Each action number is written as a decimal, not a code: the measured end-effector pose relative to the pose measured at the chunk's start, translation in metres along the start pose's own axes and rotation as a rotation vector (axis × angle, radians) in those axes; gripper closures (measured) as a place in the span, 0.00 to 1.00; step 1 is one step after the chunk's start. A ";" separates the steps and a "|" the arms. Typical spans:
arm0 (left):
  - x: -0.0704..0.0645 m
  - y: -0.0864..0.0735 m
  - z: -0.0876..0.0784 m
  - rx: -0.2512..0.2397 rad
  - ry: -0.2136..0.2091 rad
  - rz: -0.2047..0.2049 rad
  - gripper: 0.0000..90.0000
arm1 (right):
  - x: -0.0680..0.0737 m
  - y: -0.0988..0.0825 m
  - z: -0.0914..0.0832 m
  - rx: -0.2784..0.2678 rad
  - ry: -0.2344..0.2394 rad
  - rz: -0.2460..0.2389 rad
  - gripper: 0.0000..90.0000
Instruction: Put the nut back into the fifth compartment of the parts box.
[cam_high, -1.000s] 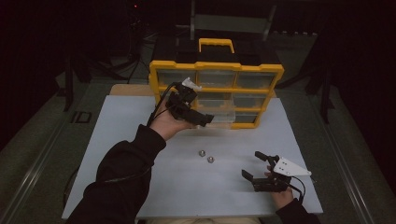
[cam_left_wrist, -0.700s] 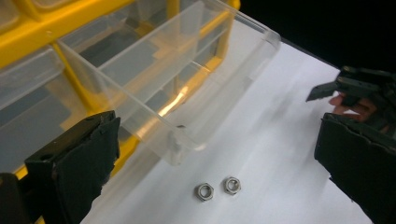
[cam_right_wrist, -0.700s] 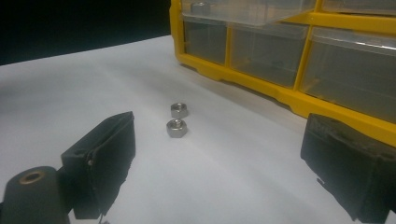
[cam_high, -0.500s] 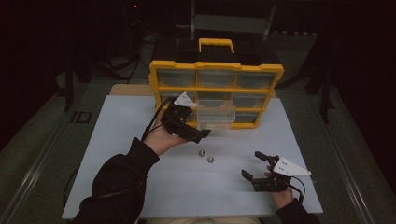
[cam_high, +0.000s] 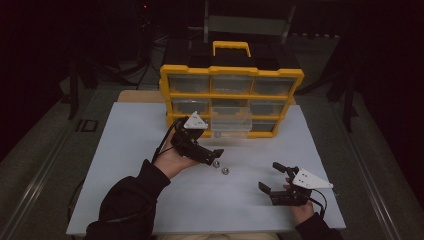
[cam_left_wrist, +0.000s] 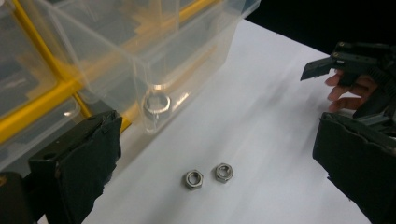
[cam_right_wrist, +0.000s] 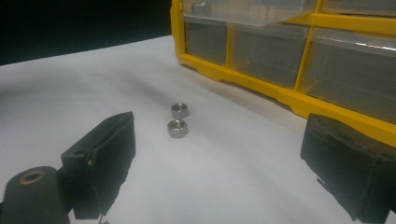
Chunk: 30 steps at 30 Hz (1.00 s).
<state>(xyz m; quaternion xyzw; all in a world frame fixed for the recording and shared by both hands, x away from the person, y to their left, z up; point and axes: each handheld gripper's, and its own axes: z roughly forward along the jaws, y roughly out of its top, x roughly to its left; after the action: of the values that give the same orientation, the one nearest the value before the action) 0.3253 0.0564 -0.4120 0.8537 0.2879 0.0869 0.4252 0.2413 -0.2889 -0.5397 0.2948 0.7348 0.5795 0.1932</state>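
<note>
Nuts: two hex nuts lie touching on the white table, just before the pulled-out clear drawer. The left gripper is spread wide and empty above them; the right gripper is likewise open, well apart. Both nuts might be pinched together, or one knocked away.

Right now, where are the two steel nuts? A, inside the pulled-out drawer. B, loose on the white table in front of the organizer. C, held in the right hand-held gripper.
B: both nuts lie side by side on the bare white table, in front of the yellow organizer, with no jaw touching them.
</note>
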 end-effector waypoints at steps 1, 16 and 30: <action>0.000 -0.002 0.001 0.001 -0.006 0.000 0.01 | 0.000 0.000 0.000 0.000 0.000 0.003 0.12; -0.001 -0.032 0.027 0.000 -0.030 -0.001 0.10 | 0.000 0.000 0.000 0.000 0.004 0.003 0.12; 0.001 -0.051 0.060 0.039 -0.050 -0.002 0.19 | 0.001 0.000 0.000 0.001 0.007 0.003 0.12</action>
<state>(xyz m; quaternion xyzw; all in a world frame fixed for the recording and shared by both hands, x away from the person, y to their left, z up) 0.3283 0.0410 -0.4891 0.8634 0.2797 0.0598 0.4156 0.2410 -0.2885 -0.5395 0.2939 0.7352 0.5807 0.1895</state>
